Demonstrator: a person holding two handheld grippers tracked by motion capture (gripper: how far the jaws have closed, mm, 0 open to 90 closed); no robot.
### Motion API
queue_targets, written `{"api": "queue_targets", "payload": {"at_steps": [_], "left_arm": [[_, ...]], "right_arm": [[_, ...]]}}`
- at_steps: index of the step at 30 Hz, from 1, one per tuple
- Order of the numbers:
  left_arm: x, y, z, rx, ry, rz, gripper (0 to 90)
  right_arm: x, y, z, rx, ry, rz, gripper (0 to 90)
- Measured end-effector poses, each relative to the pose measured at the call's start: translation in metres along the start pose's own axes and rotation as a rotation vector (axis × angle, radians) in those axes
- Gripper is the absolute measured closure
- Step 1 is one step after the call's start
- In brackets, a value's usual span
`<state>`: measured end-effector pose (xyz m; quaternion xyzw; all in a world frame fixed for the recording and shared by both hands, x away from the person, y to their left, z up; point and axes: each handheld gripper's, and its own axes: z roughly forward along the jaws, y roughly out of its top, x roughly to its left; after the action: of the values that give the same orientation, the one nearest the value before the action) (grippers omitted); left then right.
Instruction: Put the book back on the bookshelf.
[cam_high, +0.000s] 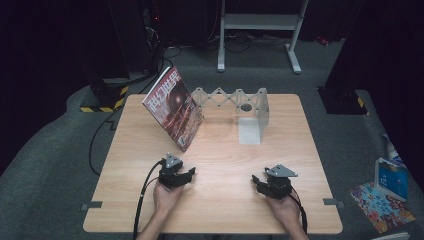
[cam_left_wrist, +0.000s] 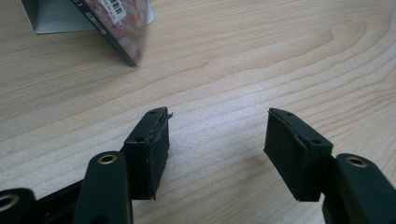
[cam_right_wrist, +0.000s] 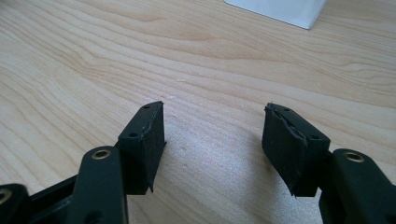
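A red-covered magazine (cam_high: 172, 107) leans tilted against a grey expanding rack (cam_high: 235, 99) at the back of the wooden table (cam_high: 125, 150). Its lower corner (cam_left_wrist: 130, 42) appears at the top of the left gripper view. My left gripper (cam_high: 192, 173) rests low over the table in a hand, near the front left, jaws open with bare wood between them (cam_left_wrist: 217, 135). My right gripper (cam_high: 255, 180) sits at the front right, also held by a hand, open with nothing between its pads (cam_right_wrist: 215, 133). Both grippers are apart from the magazine and rack.
The rack's white end plate (cam_high: 249, 131) lies flat on the table behind the right gripper; its edge (cam_right_wrist: 280, 9) shows at the top of the right gripper view. On the floor at right lie a blue box (cam_high: 391, 178) and a colourful booklet (cam_high: 382, 206). A white frame (cam_high: 260, 30) stands beyond the table.
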<state>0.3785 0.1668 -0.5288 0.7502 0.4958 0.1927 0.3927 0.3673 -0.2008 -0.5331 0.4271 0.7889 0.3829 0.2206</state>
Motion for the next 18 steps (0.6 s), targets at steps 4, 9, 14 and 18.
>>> {"api": "queue_targets", "payload": {"at_steps": [4,9,14,18], "left_arm": [[-0.004,-0.001,0.001,-0.005,0.032,0.038,39.8],[-0.010,-0.003,0.003,-0.010,0.064,0.090,39.5],[-0.011,-0.005,0.003,-0.020,0.070,0.084,37.4],[-0.012,-0.005,0.003,-0.023,0.073,0.082,36.6]], "right_arm": [[0.000,0.000,0.000,0.000,0.000,0.000,39.1],[0.000,0.000,0.000,0.000,0.000,0.000,39.1],[0.000,0.000,0.000,0.000,0.000,0.000,39.1],[0.000,0.000,0.000,-0.001,-0.001,0.001,38.8]]}}
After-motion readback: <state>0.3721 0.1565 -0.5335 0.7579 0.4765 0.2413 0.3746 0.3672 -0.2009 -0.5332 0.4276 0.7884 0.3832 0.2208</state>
